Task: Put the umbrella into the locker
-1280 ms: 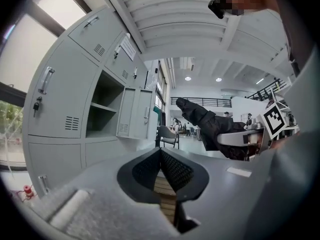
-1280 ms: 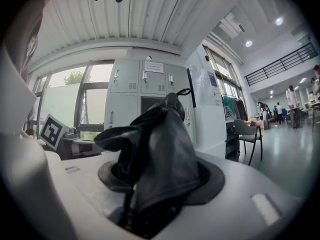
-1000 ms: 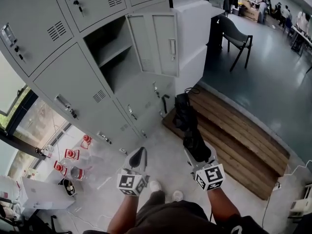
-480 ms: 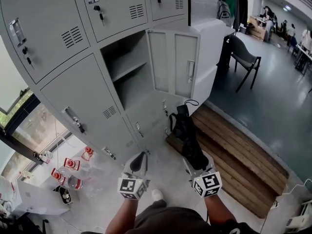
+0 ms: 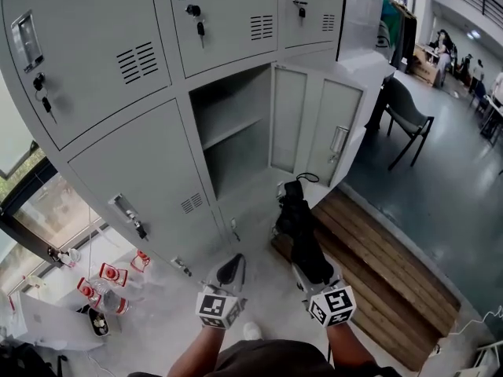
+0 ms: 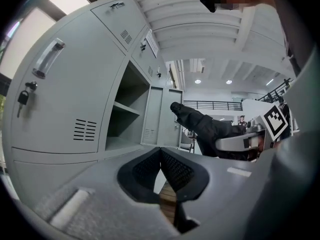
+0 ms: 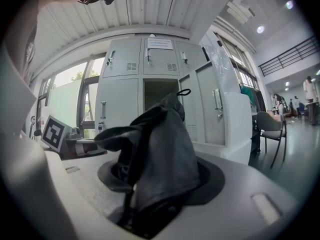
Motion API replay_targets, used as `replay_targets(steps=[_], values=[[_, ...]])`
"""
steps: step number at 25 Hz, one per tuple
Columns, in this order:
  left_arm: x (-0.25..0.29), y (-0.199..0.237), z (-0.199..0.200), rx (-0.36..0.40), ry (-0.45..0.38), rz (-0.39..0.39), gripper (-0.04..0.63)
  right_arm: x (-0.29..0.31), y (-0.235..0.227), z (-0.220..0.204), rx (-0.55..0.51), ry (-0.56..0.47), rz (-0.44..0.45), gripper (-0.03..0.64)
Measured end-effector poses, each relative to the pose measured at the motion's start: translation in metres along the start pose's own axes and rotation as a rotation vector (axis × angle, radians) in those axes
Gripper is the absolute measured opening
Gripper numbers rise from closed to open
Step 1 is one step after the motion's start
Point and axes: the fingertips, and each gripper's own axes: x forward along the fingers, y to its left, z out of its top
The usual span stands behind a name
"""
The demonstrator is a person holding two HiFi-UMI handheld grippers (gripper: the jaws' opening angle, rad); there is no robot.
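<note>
A folded black umbrella [image 5: 299,228] sticks forward out of my right gripper [image 5: 314,270], whose jaws are shut on its lower part. Its tip, with a thin loop, points at the open locker compartment [image 5: 236,144], which has one shelf inside and a door [image 5: 314,136] swung out to the right. In the right gripper view the umbrella [image 7: 160,144] fills the jaws [image 7: 159,186] and the open compartment [image 7: 157,96] lies straight ahead. My left gripper [image 5: 230,269] is held beside it on the left, shut and empty; its pads [image 6: 172,169] meet at the tip.
Closed grey locker doors with keys [image 5: 199,23] surround the open one. A wooden pallet [image 5: 377,265] lies on the floor at the right. A dark chair [image 5: 409,120] stands beyond the door. Red items [image 5: 102,277] sit on the floor at lower left.
Both grippers have advanced toward the lockers with the umbrella still held. The open compartment now looks larger and nearer the middle of the head view.
</note>
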Motion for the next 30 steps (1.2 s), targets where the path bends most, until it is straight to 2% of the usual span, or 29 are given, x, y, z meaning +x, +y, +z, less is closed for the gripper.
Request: replay_targets(steps=[3, 6, 13, 21, 25, 30], values=[[0.012, 0.018, 0.007, 0.013, -0.036, -0.007, 0.005, 0.022, 0.004, 0.005, 0.001, -0.002, 0.007, 0.244], [0.018, 0.034, 0.007, 0.001, -0.007, -0.012, 0.005, 0.041, 0.006, 0.009, 0.003, -0.005, 0.012, 0.244], [0.04, 0.068, 0.01, -0.002, -0.013, 0.018, 0.005, 0.091, 0.004, 0.013, -0.021, 0.022, 0.058, 0.244], [0.068, 0.094, 0.013, 0.018, -0.033, 0.104, 0.005, 0.14, -0.009, 0.013, -0.043, 0.053, 0.149, 0.244], [0.078, 0.103, 0.013, 0.0, 0.001, 0.16, 0.005, 0.167, -0.015, 0.011, -0.043, 0.079, 0.22, 0.244], [0.097, 0.116, 0.017, 0.007, 0.004, 0.229, 0.005, 0.199, -0.03, 0.006, -0.047, 0.125, 0.288, 0.244]])
